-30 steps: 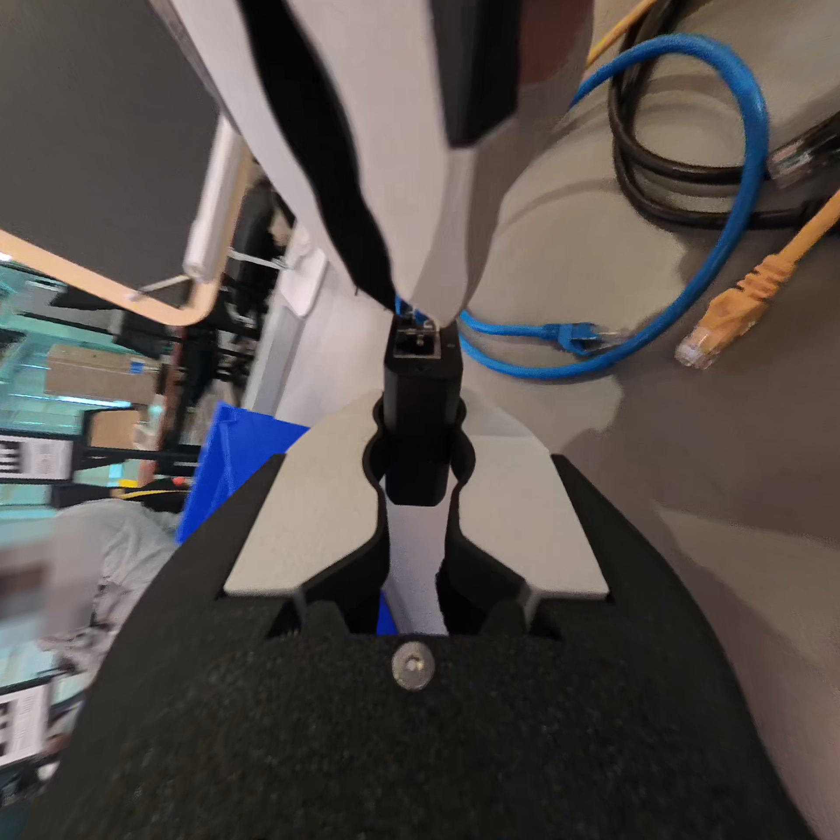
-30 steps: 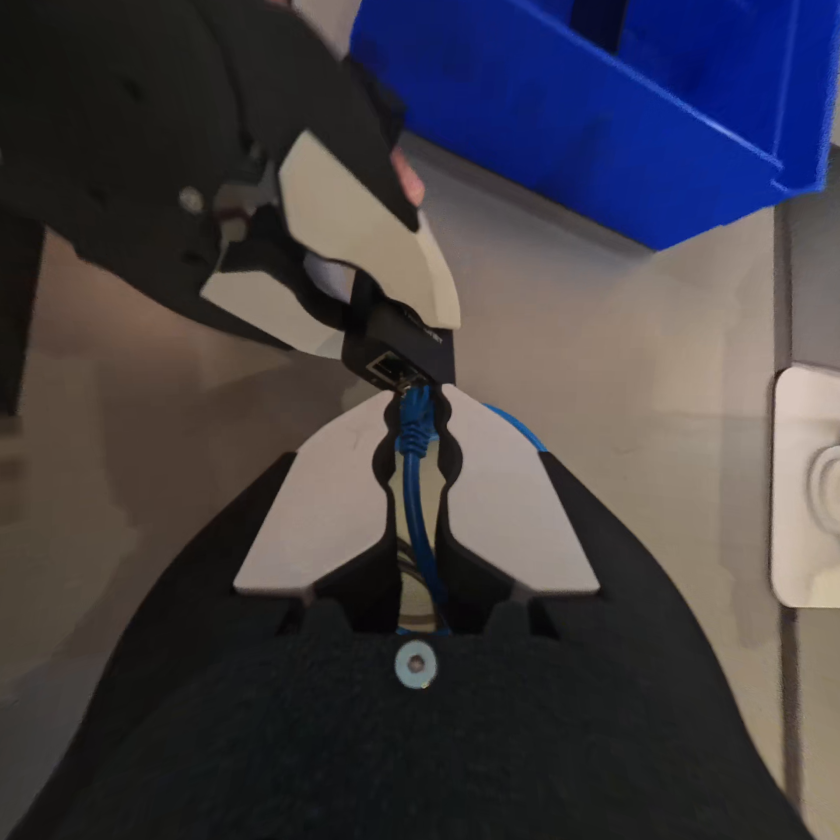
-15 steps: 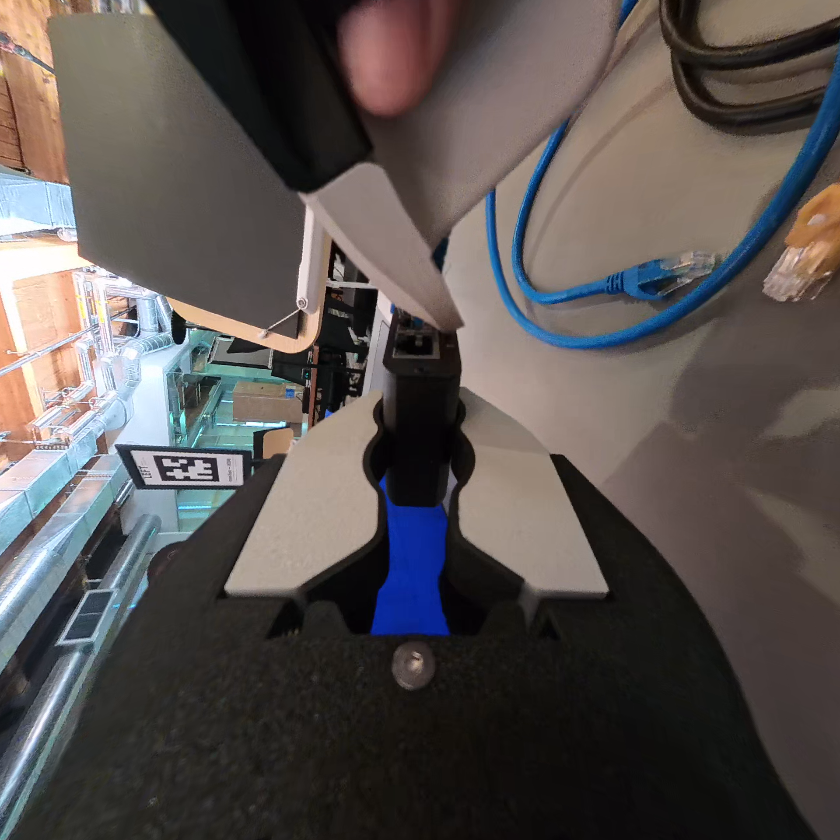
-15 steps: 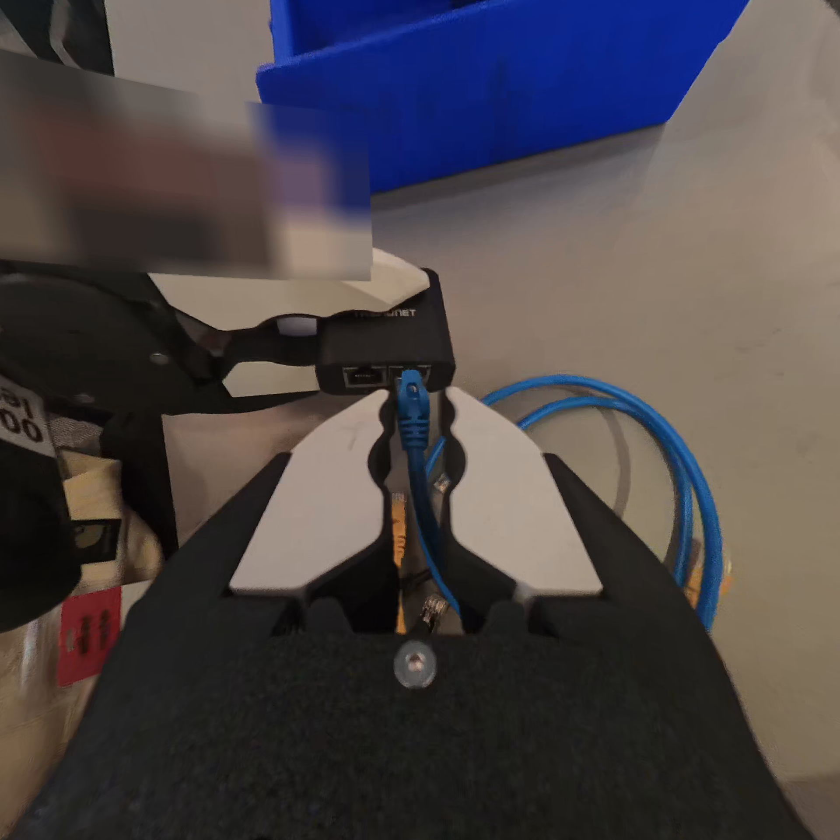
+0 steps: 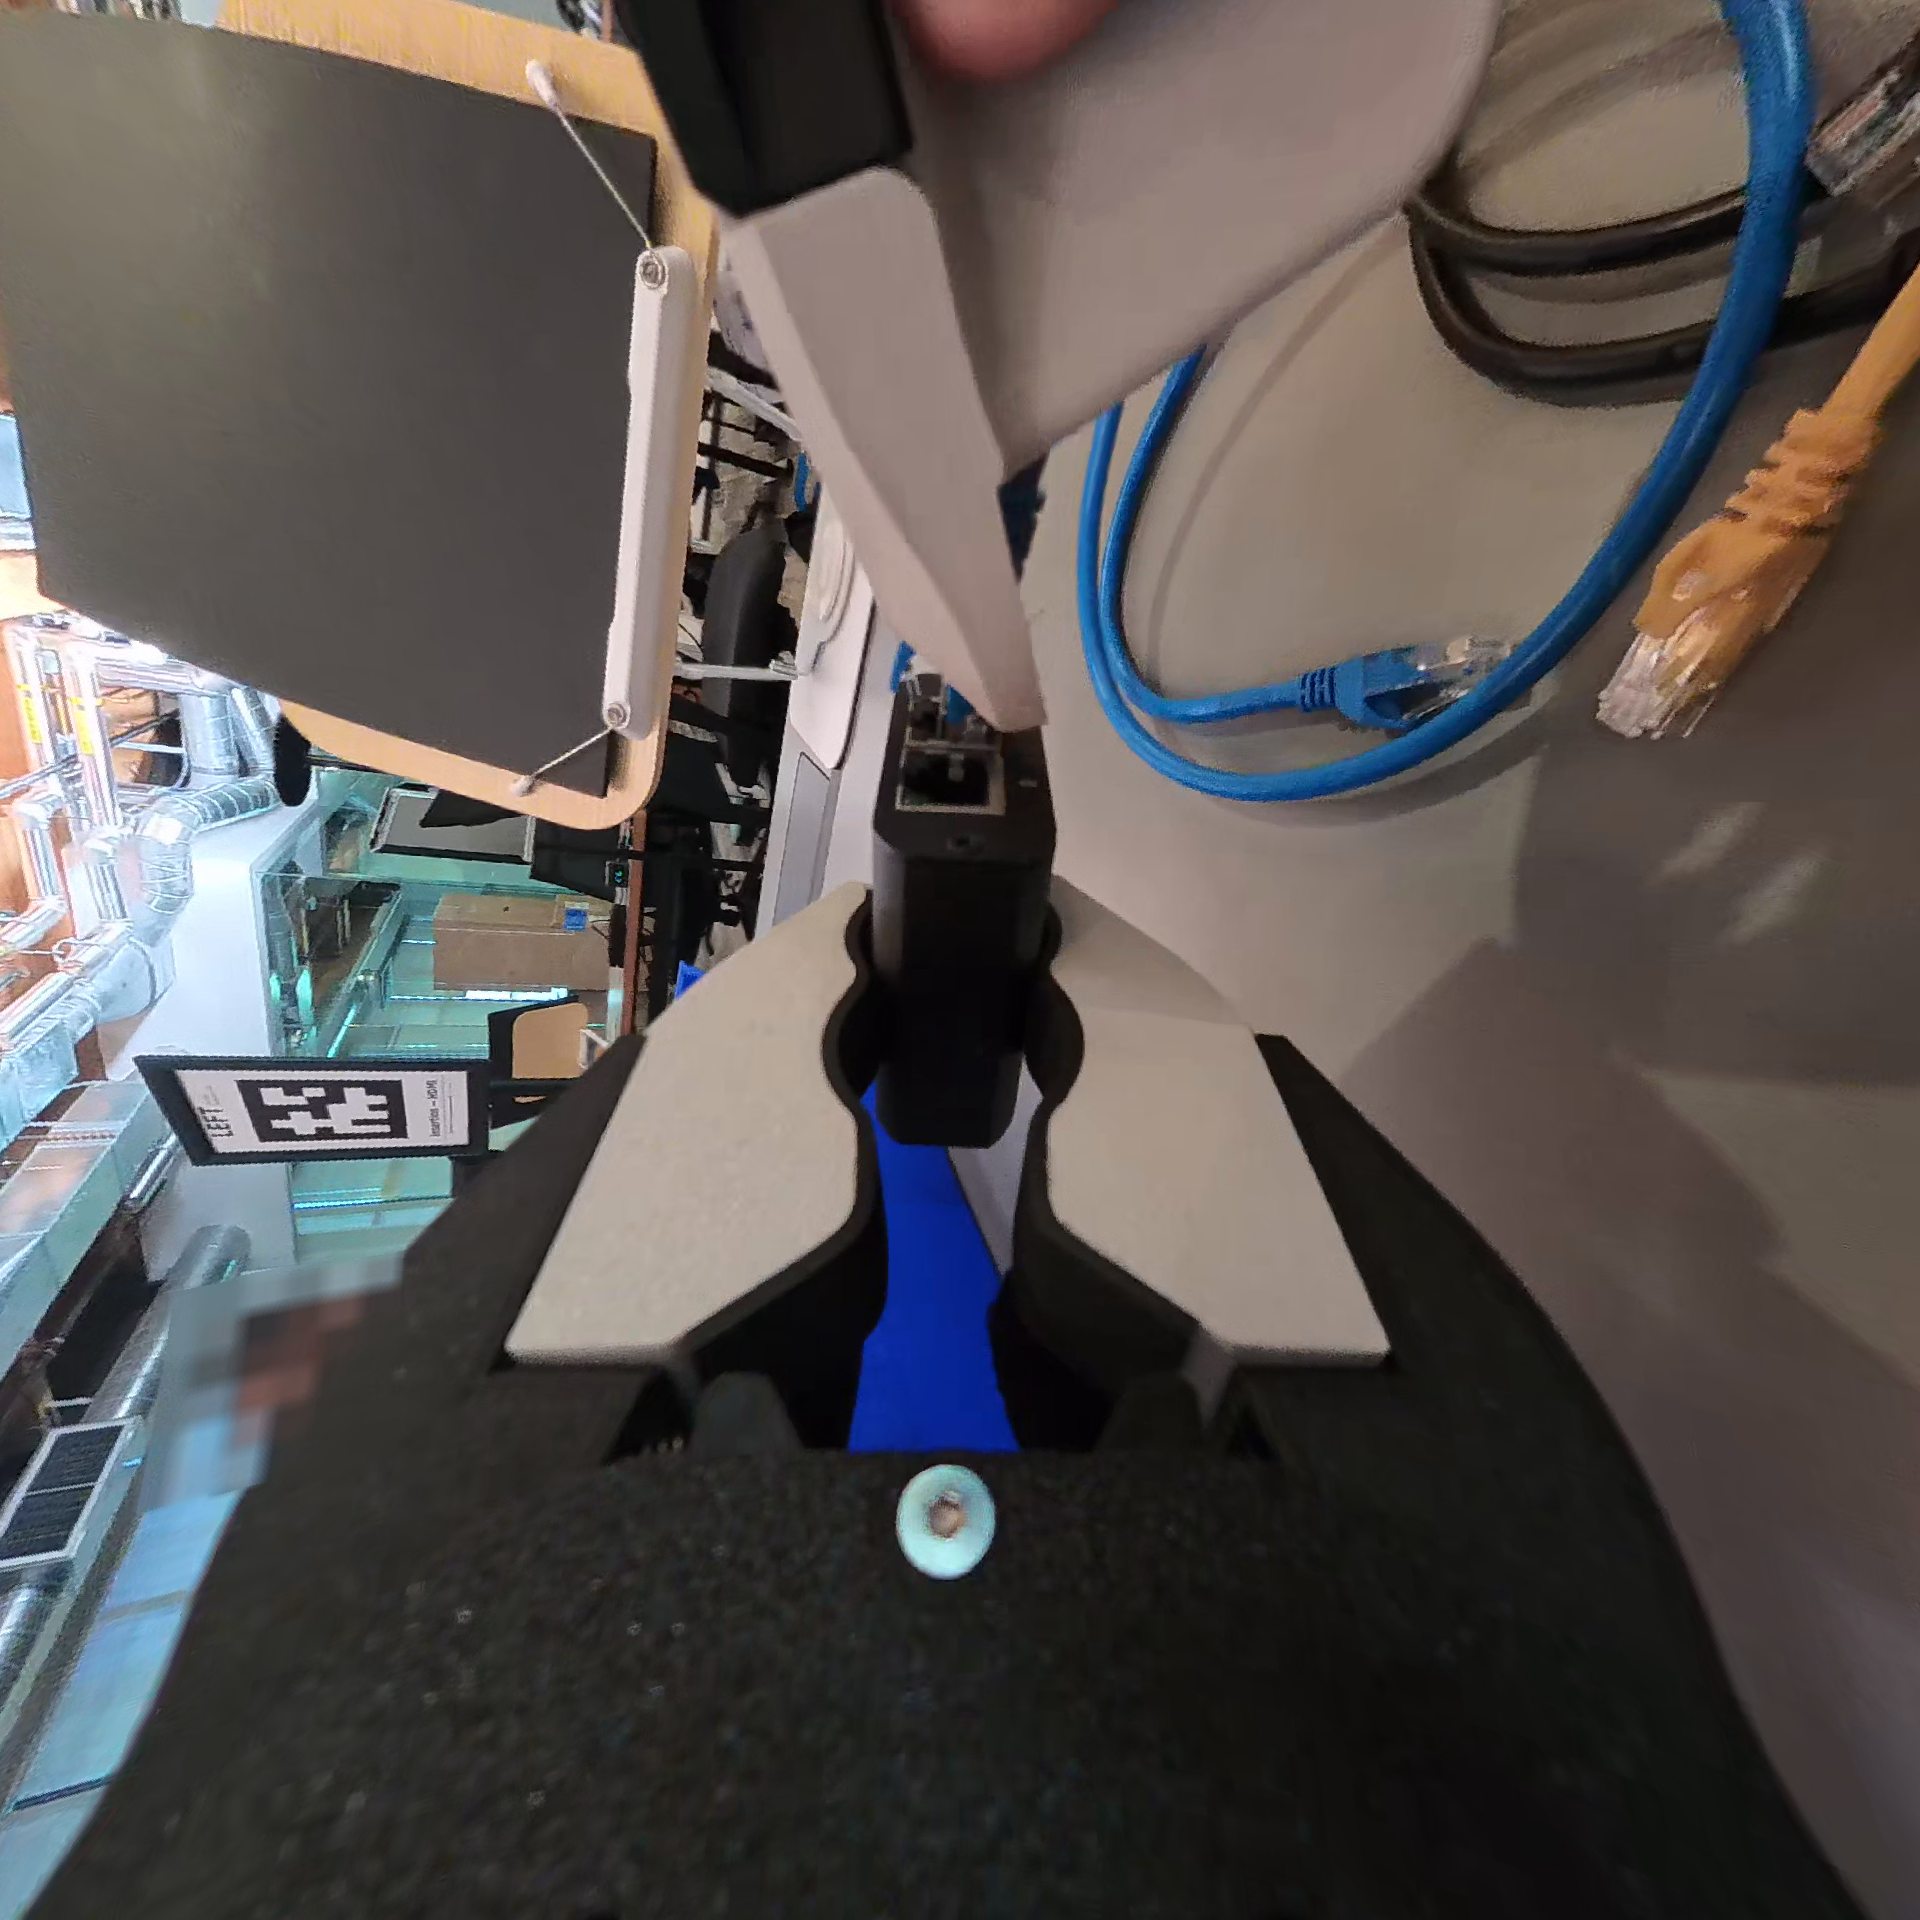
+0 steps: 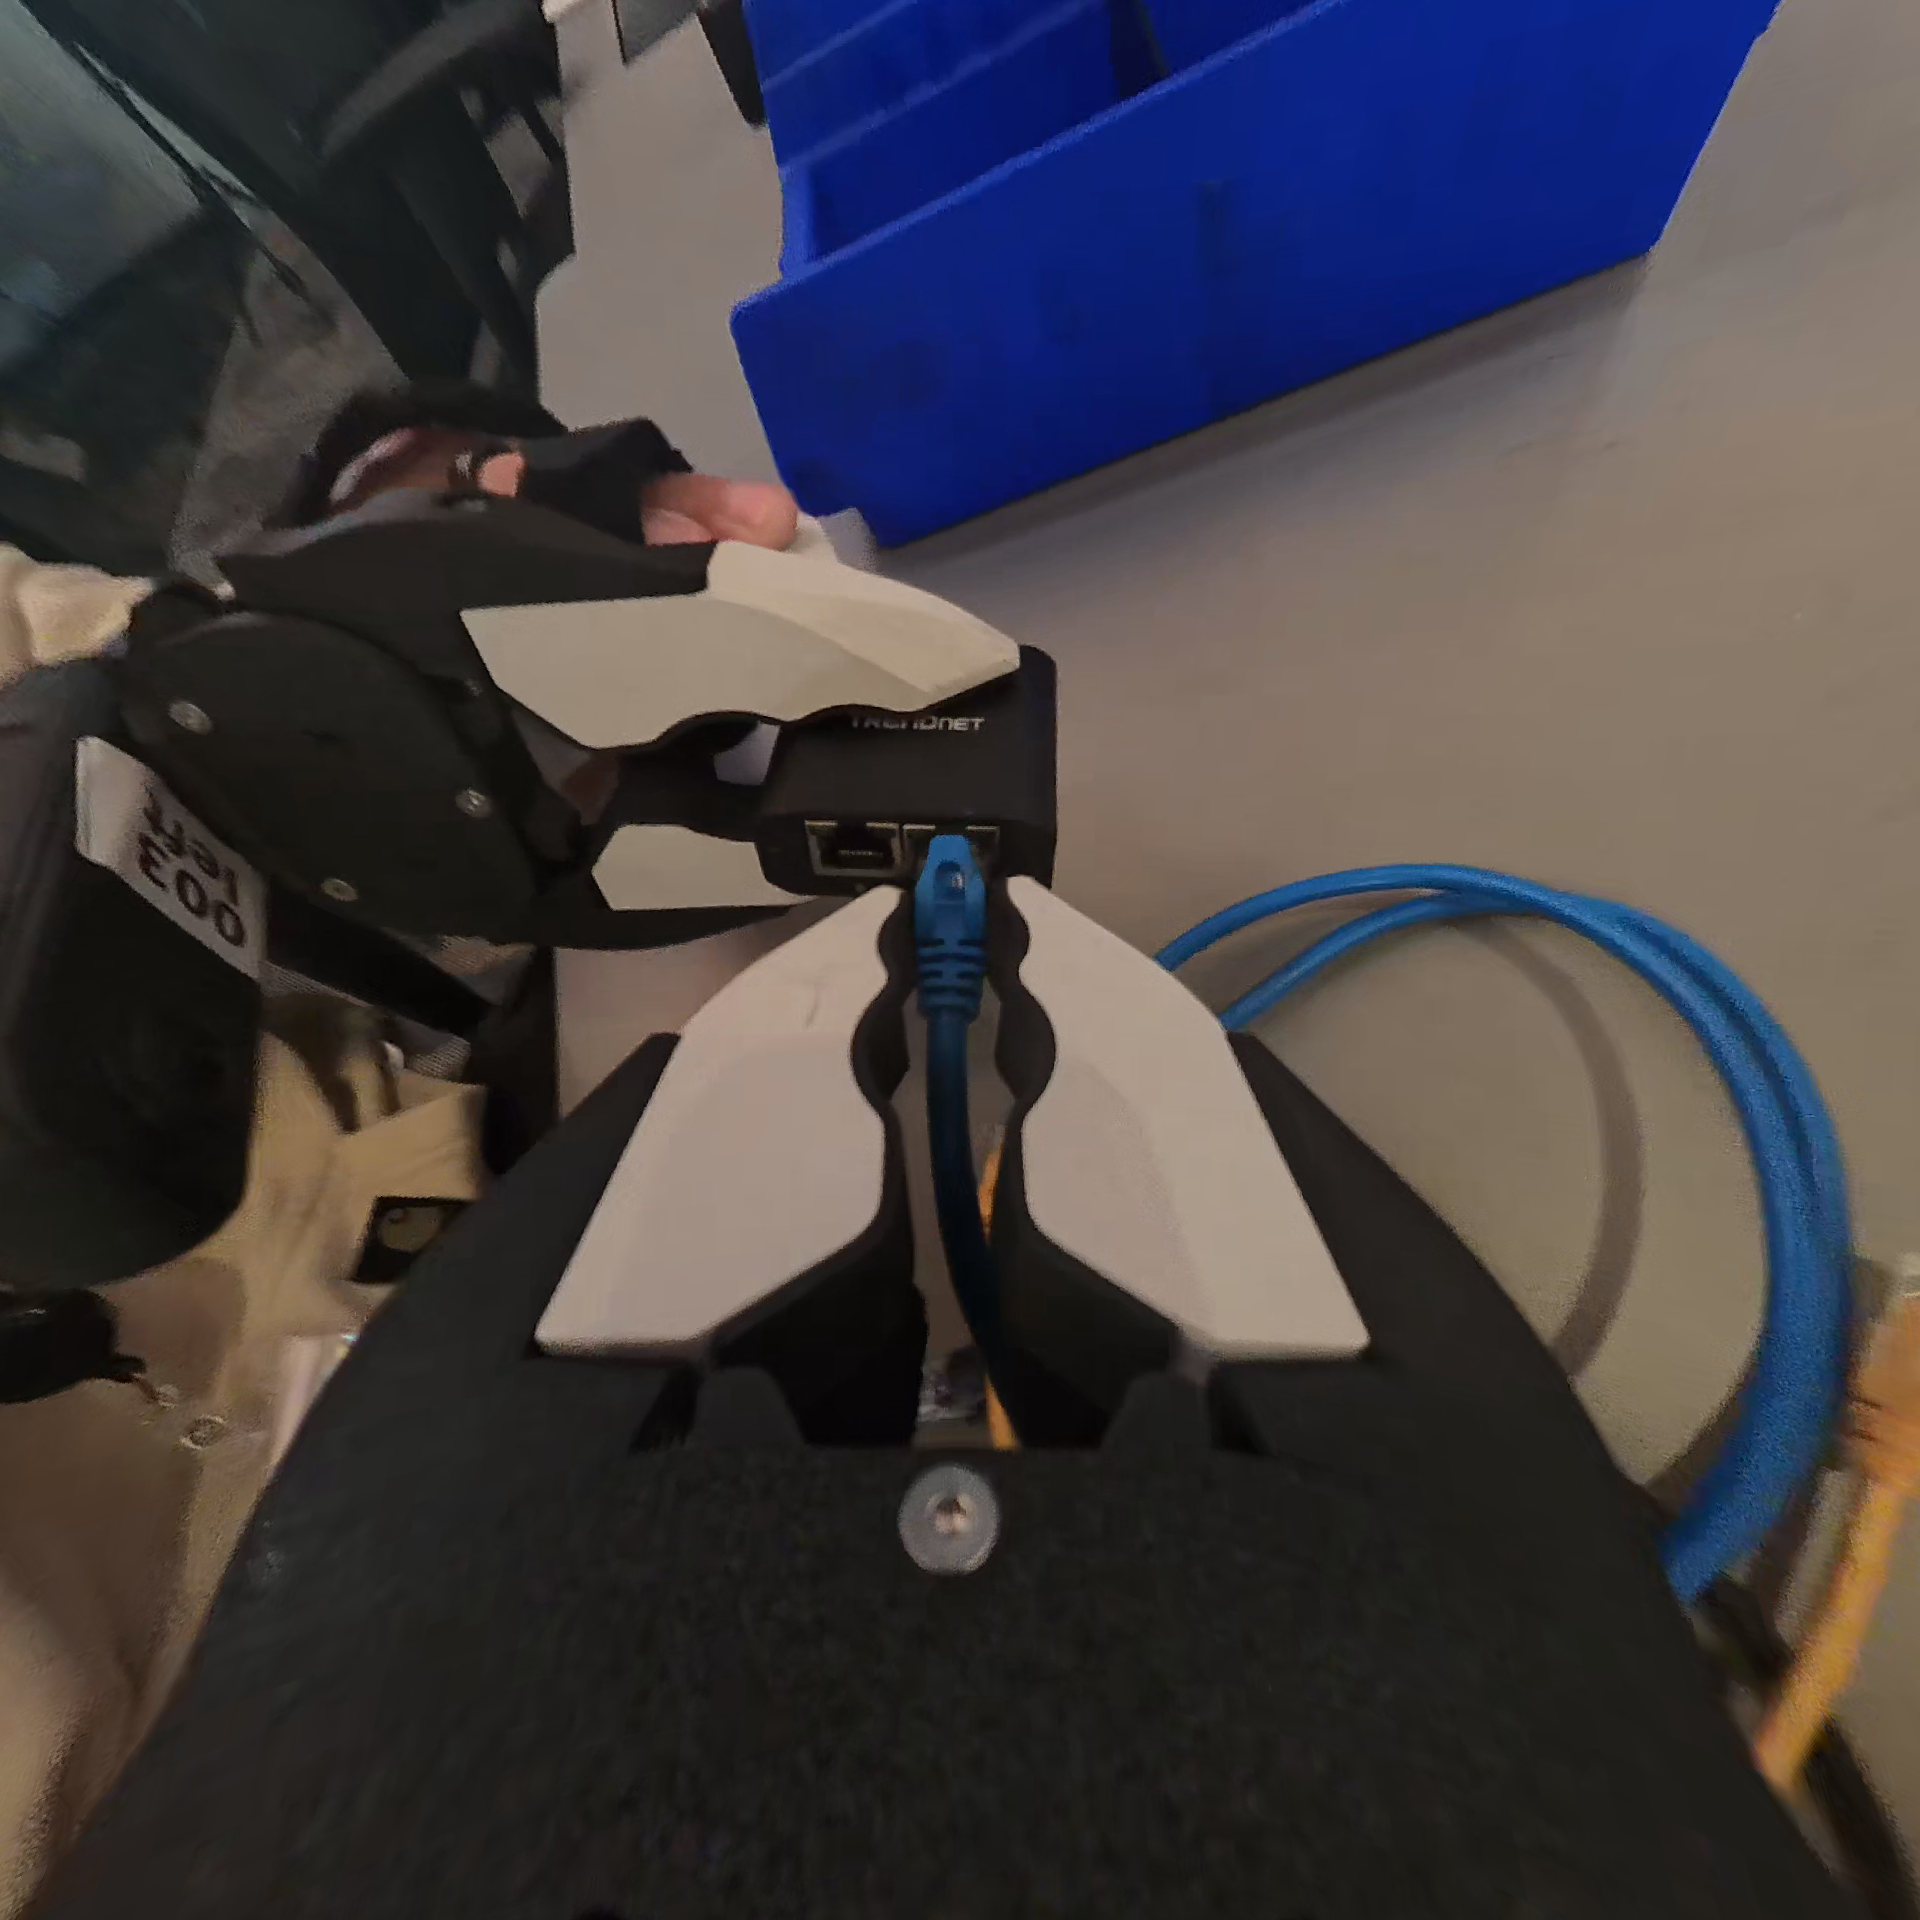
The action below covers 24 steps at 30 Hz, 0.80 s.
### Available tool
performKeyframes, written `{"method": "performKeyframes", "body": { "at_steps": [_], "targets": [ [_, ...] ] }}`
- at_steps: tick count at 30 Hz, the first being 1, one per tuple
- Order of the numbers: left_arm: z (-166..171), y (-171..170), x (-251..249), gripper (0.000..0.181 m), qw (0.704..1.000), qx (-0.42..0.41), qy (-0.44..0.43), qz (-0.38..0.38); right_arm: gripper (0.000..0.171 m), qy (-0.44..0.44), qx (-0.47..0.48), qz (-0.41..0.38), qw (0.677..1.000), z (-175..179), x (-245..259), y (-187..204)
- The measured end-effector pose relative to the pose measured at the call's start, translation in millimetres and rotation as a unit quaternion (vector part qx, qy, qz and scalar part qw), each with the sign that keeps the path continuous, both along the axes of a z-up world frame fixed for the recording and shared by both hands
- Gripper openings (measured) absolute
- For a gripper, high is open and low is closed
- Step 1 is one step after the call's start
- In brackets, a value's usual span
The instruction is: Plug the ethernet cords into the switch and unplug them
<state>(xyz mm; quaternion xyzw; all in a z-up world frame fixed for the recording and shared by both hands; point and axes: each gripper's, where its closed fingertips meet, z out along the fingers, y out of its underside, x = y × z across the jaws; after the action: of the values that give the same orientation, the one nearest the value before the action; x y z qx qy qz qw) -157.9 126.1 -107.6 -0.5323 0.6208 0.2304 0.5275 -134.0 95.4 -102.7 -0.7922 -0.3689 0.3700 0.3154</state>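
My left gripper (image 5: 956, 935) is shut on a small black switch (image 5: 961, 883) and holds it above the grey table. The switch's front ports face my right gripper. My right gripper (image 6: 948, 914) is shut on the blue ethernet plug (image 6: 948, 935). The plug's tip sits in the middle port of the switch (image 6: 914, 769). An empty port (image 6: 852, 844) is to its left. The left gripper's upper finger (image 6: 748, 644) lies over the switch top. In the left wrist view the right gripper's fingers (image 5: 914, 468) come down from above and hide the plug.
A blue bin (image 6: 1247, 260) stands on the table beyond the switch. The blue cord's loop (image 6: 1714, 1039) lies to the right, with its free plug (image 5: 1392, 675), an orange cord plug (image 5: 1714, 582) and a black cord (image 5: 1558, 260). A person's sleeve (image 6: 156, 1455) is at the left. My hands' fingertips stand some 4 centimetres from each other.
Both grippers have turned and shifted together with the switch and plug, so the switch now sits level. The plug stays at the same port. Both grips are unchanged.
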Motion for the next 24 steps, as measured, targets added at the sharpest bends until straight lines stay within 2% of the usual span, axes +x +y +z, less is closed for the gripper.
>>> {"method": "performKeyframes", "body": {
  "at_steps": [2, 3, 5, 6, 8, 10, 12, 15, 19, 24],
  "targets": [
    [3, 0, 0, 0.025, 1.0, 0.025, 0.006, -0.004, 0.014, 0.048, -0.062, -0.002, 0.997, 3, -1, -3],
    [8, 1, -3, 0.025, 0.998, 0.064, 0.016, -0.006, 0.015, 0.08, -0.109, 0.005, 0.991, 9, 1, -5],
    [18, 2, -6, 0.024, 0.987, 0.154, 0.044, -0.015, 0.03, 0.141, -0.188, 0.0, 0.972, 24, 11, -3],
    [22, -1, -4, 0.024, 0.981, 0.186, 0.049, -0.029, 0.022, 0.148, -0.22, 0.001, 0.964, 27, 16, -2],
    [27, -7, 1, 0.024, 0.972, 0.223, 0.054, -0.049, 0.02, 0.154, -0.274, 0.009, 0.949, 30, 18, -2],
    [31, -7, 2, 0.024, 0.97, 0.232, 0.052, -0.045, 0.031, 0.132, -0.328, 0.031, 0.935, 26, 13, -9],
    [34, -8, 3, 0.024, 0.971, 0.231, 0.048, -0.044, 0.028, 0.098, -0.366, 0.053, 0.924, 16, 10, -17],
    [37, -9, 2, 0.024, 0.967, 0.244, 0.053, -0.045, 0.021, 0.152, -0.419, 0.059, 0.893, 26, 4, -11],
    [38, -9, 2, 0.024, 0.969, 0.24, 0.049, -0.035, 0.013, 0.188, -0.446, 0.071, 0.872, 30, -2, -9],
    [34, -8, 4, 0.024, 0.972, 0.227, 0.047, -0.037, 0.014, 0.201, -0.456, 0.069, 0.864, 29, 0, -9]
  ]
}}
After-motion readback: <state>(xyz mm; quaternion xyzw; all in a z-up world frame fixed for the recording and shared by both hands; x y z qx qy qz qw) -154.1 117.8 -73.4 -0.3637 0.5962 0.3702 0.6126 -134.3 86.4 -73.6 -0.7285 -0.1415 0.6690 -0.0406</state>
